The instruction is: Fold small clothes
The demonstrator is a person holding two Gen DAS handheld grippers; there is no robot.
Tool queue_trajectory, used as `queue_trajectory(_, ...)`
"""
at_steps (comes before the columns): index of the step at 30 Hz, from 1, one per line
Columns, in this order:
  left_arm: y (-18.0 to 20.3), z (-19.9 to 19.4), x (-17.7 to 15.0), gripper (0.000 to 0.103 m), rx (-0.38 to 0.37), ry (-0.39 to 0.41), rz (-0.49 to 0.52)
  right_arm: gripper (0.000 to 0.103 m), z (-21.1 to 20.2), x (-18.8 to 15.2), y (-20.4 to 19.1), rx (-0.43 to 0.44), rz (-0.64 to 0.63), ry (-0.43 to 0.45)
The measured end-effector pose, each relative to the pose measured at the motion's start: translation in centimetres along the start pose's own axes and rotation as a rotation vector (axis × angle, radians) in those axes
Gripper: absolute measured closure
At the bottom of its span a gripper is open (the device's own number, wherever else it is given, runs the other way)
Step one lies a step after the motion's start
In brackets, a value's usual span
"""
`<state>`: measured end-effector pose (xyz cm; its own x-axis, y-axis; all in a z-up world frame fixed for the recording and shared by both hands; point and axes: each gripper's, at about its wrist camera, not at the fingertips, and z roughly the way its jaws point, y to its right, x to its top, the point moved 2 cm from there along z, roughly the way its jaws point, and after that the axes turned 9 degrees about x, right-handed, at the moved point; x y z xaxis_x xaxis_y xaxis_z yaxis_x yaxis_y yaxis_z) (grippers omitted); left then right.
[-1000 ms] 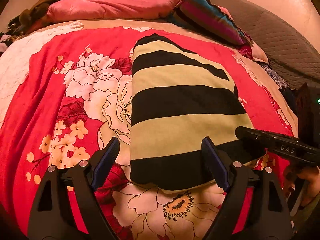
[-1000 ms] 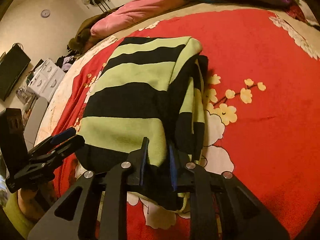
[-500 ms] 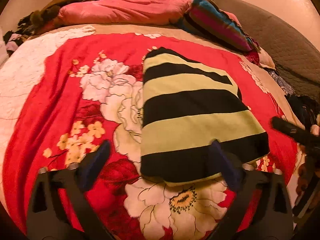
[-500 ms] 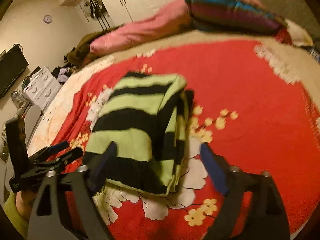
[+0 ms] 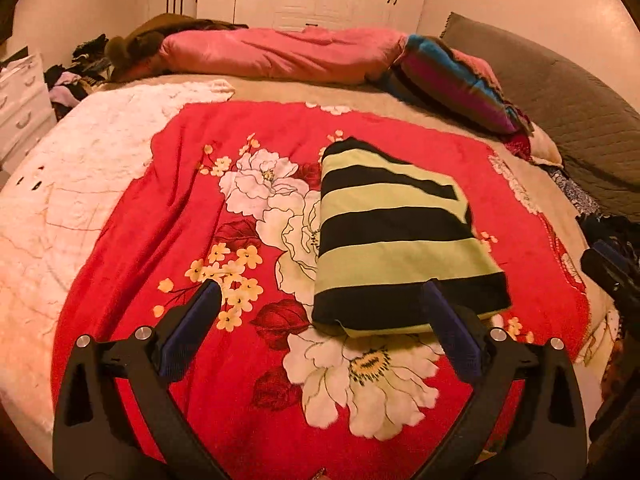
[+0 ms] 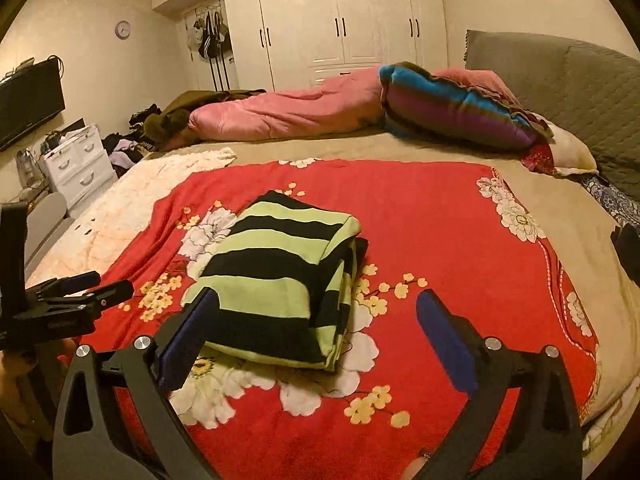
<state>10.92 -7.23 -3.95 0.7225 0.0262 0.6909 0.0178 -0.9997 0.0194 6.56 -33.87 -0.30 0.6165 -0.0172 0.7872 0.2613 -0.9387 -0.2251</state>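
A folded striped garment [image 5: 396,236], banded in black and pale green, lies flat on a red floral blanket [image 5: 208,216] spread over the bed [image 6: 360,148]. In the left wrist view it sits right of centre, its near black edge low in the frame; in the right wrist view it sits left of centre, with the stacked layers of the fold showing along its right side. The left gripper [image 5: 320,312] fills the bottom of its own view with its jaws spread wide and nothing pressed between them; its right blue pad [image 5: 450,330] overlaps the near corner of the garment in the picture, though contact cannot be told. The right gripper [image 6: 316,320] has just been opening its jaws, which now stand wide apart and grip nothing, the garment's near edge lying between and beyond the pads without either pressing on it. At the left edge of the right wrist view the left gripper appears again, above the blanket's edge. At the top of both frames a pink quilt [image 6: 288,112] and a striped blue and purple pillow [image 6: 452,104] lie across the far side of the bed, with white wardrobe doors [image 6: 340,16] behind and a grey headboard [image 6: 576,84] at the upper right.
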Motion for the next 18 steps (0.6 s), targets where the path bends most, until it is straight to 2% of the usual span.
queue_trajectory(9, 0.2, -4.5, -1.5, 0.009, -0.006, 0.007, 0.027, 0.005, -2.7, -1.9, -2.0, -0.002, 0.018, -0.014)
queue_trajectory(14, 0.1, -5.8, -3.4, 0.009, -0.003, -0.018, 0.044, 0.005, -3.7, -3.7, -3.2, -0.016, -0.014, -0.055)
queue_trajectory(18, -0.2, -6.4, -4.7, 0.009, -0.006, -0.036, 0.029, 0.005, -3.8, -5.3, -3.4, -0.023, 0.013, -0.098)
